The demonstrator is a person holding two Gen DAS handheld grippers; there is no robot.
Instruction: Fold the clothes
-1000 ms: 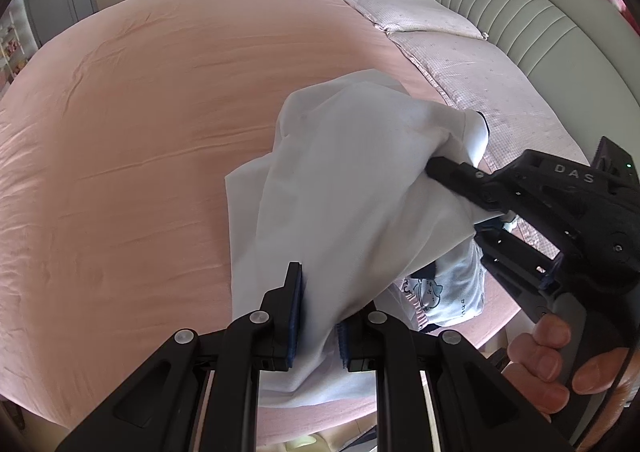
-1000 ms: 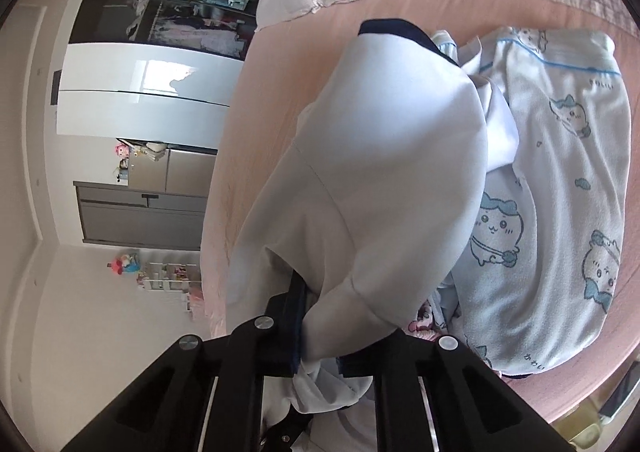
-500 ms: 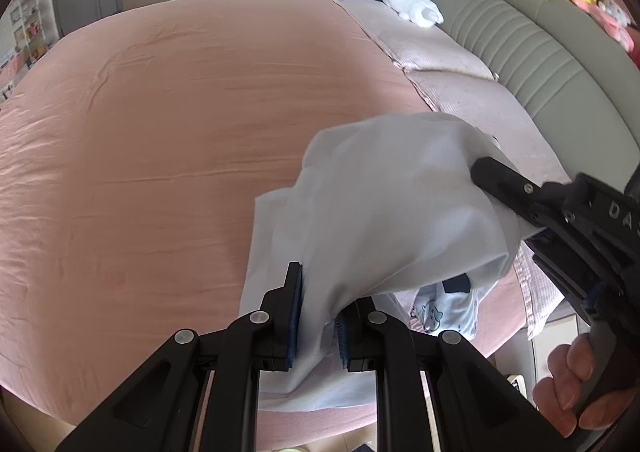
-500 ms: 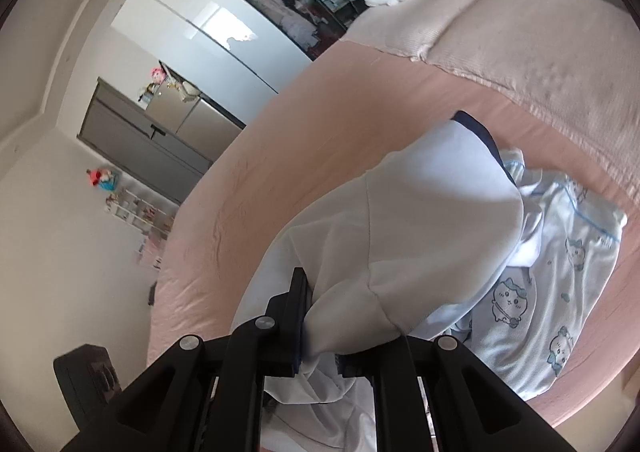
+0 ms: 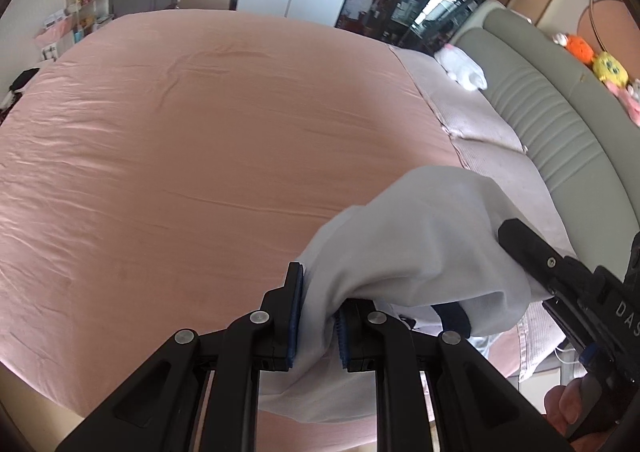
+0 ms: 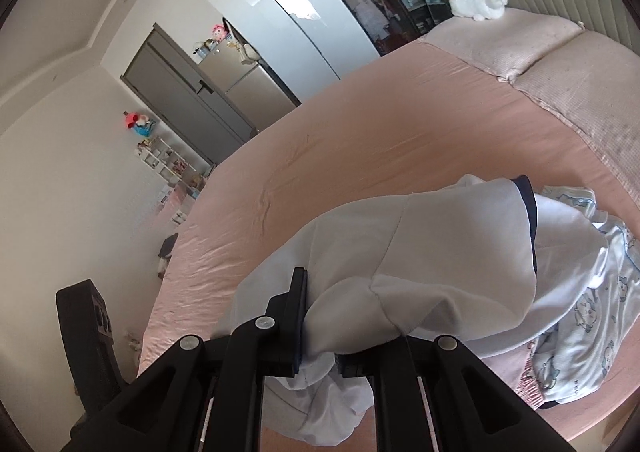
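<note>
- Left gripper [image 5: 318, 316]: clamped on white garment [image 5: 420, 236].
- Right gripper [image 6: 320, 326]: clamped on same garment, which sags between both.
- Fabric likely light, limp; hold near seams or edges.

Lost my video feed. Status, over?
Left tool and right tool both clamped on white shirt, lifted above pink bed. Printed pyjamas lie beneath, right side.
</note>
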